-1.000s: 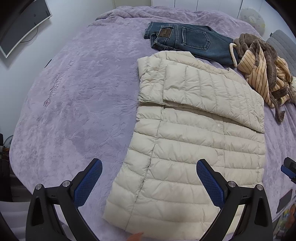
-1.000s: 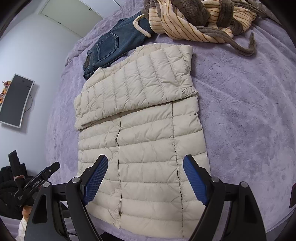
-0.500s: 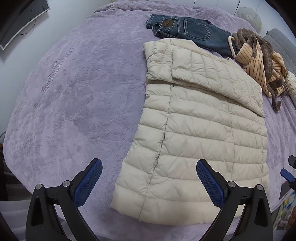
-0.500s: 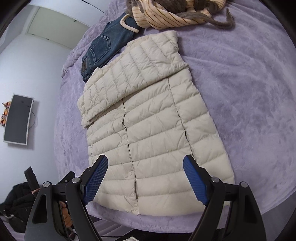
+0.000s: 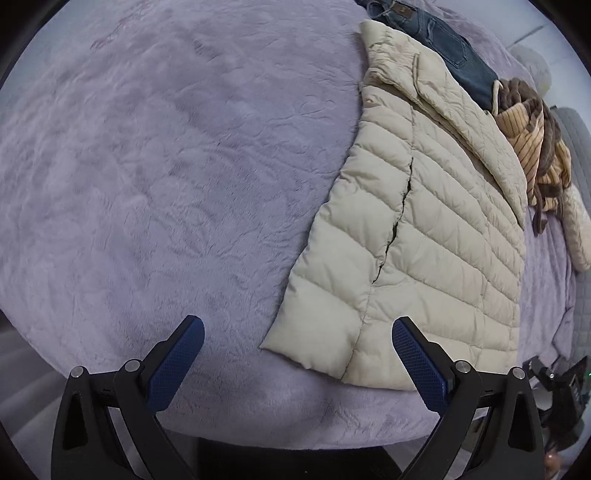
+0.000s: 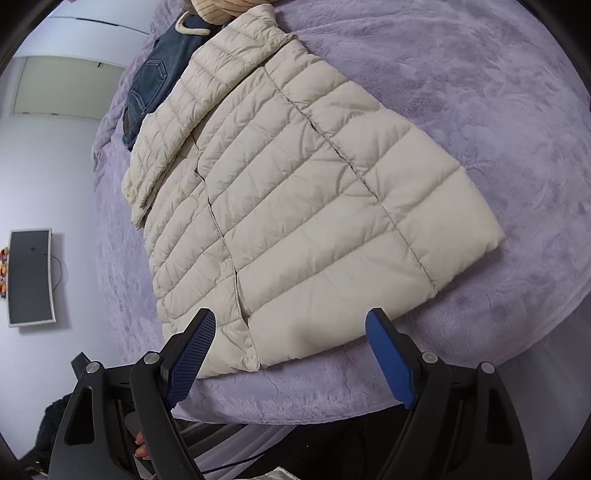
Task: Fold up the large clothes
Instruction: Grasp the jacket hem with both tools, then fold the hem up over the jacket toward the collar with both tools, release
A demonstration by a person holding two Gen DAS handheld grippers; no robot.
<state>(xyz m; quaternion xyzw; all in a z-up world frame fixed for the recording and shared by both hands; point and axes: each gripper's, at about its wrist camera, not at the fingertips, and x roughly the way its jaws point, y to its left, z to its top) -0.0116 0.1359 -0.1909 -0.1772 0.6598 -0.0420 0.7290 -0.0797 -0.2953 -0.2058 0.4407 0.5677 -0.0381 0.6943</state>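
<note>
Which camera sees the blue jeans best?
The left wrist view, though only partly: the jeans show a waistband patch and a back pocket before the puffer jacket covers them. The right wrist view shows a smaller strip with one pocket, squeezed beside the jacket.

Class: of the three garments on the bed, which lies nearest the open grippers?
The cream quilted jacket; the jeans and striped brown garment lie beyond its far end.

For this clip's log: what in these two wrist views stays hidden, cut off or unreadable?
- Jeans: left view, top edge crops them; puffer jacket overlaps them.
- Striped garment: right view, mostly beyond the top edge.
- Jacket's far sleeve: folded panel covers it, both views.
- Left tool and right tool open; hands out of frame.
</note>
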